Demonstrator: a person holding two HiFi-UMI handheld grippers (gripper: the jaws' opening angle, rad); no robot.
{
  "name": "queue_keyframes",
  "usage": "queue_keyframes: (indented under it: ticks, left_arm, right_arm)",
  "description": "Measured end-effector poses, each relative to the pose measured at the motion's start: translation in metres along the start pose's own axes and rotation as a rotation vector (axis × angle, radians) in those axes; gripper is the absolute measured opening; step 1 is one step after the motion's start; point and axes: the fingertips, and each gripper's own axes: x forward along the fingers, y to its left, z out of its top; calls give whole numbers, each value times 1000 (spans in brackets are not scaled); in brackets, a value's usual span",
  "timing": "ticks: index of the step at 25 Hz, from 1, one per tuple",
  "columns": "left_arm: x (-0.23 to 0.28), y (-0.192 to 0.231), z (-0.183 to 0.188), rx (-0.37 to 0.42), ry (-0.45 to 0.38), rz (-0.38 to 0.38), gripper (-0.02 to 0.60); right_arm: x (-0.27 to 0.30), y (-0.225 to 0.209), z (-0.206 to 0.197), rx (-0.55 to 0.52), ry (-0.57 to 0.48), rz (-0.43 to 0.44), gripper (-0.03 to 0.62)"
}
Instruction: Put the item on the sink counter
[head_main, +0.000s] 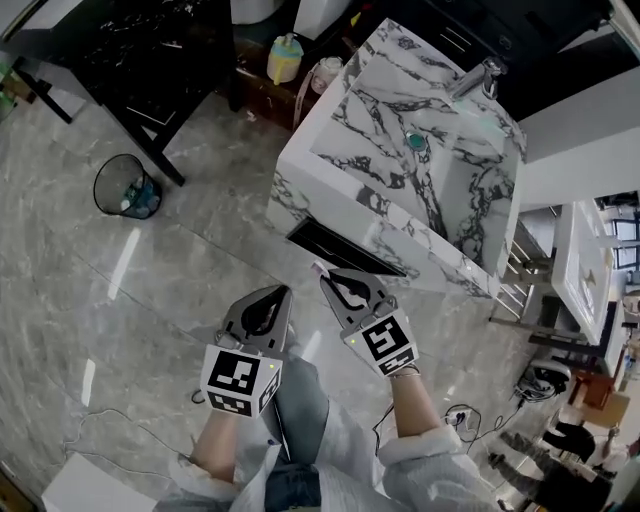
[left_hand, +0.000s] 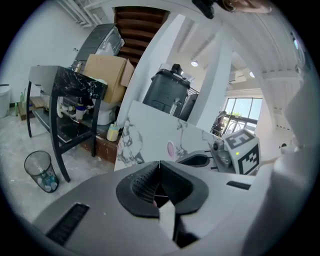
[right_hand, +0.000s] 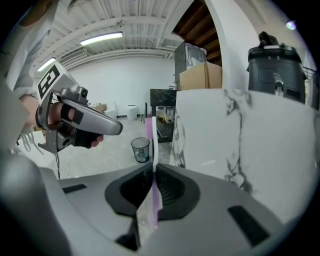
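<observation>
- right gripper (right_hand: 152, 169): fingers (right_hand: 172, 192) clenched on 1 toothbrush (right_hand: 149, 142). It's pink and white, gripped edge-on, and its length runs out past the fingertips.
- left gripper (left_hand: 159, 166): fingers (left_hand: 139, 184) closed tip to tip on each other.
- The toothbrush sits in the right fingers, up in the air, short of the marble sink tabletop (head_main: 330, 170) and not touching it.
- The tabletop is ahead of both sets of fingers. It has 1 basin (head_main: 400, 110), 1 faucet (head_main: 476, 78) on the far side and 1 teal drain plug (head_main: 416, 141).
- There are 2 grippers, side by side and near each other, each with 1 marker cube (left (head_main: 240, 380), right (head_main: 388, 343)).
- Print: each cube face carries a black-and-white square marker pattern. I can't read any lettering on them.
- Well off to the left of the left fingers, 1 mesh bin (head_main: 125, 187) stands on the grey floor (head_main: 150, 300) with some rubbish in it.
- Ahead-left of the left fingers, past the bin, there is 1 black table (head_main: 150, 60).
- 1 cardboard box (left_hand: 107, 75) sits beyond that table; any print on it is not legible.
- Far ahead of the fingers, by the tabletop's left end, there are 2 bottles, one yellowish (head_main: 285, 58) and one pink (head_main: 325, 73). Their labels are too small to read.
</observation>
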Motion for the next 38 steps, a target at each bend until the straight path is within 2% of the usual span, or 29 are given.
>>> queue_keyframes:
  ticks: [5, 10, 17, 22, 31, 38]
  left_arm:
    - [17, 20, -34, -14, 1, 7, 18]
    - [25, 41, -67, -28, 2, 7, 18]
    - [41, 70, -114, -45, 38, 11, 18]
    - [53, 78, -129, -35, 48, -2, 18]
    - [56, 76, -154, -44, 70, -23, 18]
    - [53, 78, -154, -45, 75, -16, 18]
  right_arm:
    - [31, -8, -54, -15, 63, -29, 32]
    - [64, -22, -103, -124, 169, -84, 32]
    - [103, -52, -145, -185, 249, -179, 32]
    - [127, -79, -169, -255, 329, -234, 32]
    - [150, -114, -214, -343, 482, -268, 32]
    - [152, -127, -233, -274, 526, -313, 37]
